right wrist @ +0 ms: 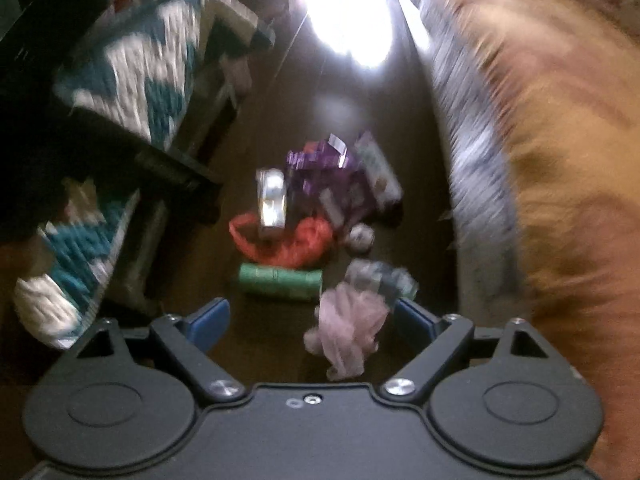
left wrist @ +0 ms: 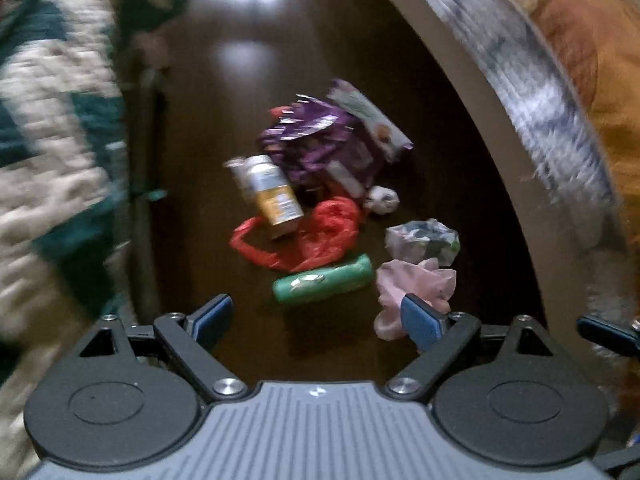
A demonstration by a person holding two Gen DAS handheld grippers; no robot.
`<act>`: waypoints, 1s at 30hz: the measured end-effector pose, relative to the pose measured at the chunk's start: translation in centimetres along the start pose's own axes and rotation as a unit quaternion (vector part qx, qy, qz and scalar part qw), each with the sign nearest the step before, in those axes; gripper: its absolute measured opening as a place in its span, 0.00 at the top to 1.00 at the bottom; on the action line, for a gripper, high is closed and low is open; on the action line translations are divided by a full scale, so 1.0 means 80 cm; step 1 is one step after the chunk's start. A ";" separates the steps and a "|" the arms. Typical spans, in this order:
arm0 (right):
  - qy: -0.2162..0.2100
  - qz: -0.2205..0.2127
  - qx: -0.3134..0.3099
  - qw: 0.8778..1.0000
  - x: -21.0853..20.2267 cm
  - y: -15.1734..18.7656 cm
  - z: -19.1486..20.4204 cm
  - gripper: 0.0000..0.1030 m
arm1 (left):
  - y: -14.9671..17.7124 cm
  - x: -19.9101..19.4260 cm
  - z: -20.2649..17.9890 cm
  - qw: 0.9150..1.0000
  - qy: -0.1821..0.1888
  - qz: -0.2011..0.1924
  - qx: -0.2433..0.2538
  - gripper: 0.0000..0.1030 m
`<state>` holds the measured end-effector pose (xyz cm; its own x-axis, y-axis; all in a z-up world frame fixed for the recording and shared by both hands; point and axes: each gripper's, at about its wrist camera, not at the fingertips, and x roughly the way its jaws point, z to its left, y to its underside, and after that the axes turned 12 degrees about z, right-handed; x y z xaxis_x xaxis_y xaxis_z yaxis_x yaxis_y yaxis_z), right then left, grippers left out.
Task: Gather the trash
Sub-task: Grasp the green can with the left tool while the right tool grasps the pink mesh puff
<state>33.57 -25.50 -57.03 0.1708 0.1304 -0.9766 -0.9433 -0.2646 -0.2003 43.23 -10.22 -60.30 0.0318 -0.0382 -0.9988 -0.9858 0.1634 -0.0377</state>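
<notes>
on the dark floor [left wrist: 248,80] lie one green roll [left wrist: 322,279], one red bag [left wrist: 316,236], one can [left wrist: 272,194].

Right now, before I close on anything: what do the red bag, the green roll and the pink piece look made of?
Red bag: thin plastic film, by its glossy crinkles and loop handle. Green roll: looks like a soft plastic-wrapped cylinder with a slight sheen; blur leaves it open. Pink piece: crumpled, matte and limp, probably tissue or thin fabric; I cannot tell which.
</notes>
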 end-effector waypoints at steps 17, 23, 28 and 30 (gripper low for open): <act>0.006 0.057 0.037 0.998 0.275 0.029 -0.059 0.16 | -0.045 0.282 -0.042 0.975 -0.062 0.064 0.205 0.11; -0.003 0.066 0.054 0.996 0.317 0.035 -0.063 0.16 | -0.056 0.321 -0.028 0.972 -0.073 0.076 0.208 0.11; 0.004 0.071 0.053 0.996 0.346 0.032 -0.058 0.16 | -0.062 0.345 -0.021 0.972 -0.068 0.096 0.204 0.11; 0.005 0.070 0.060 0.996 0.353 0.031 -0.059 0.15 | -0.063 0.352 -0.019 0.973 -0.063 0.099 0.198 0.11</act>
<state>37.42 -26.99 -85.45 0.0374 0.0909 -0.9952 -0.9852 -0.1636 -0.0520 48.83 -13.60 -88.15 -0.1075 0.1503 -0.9828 -0.8347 0.5233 0.1714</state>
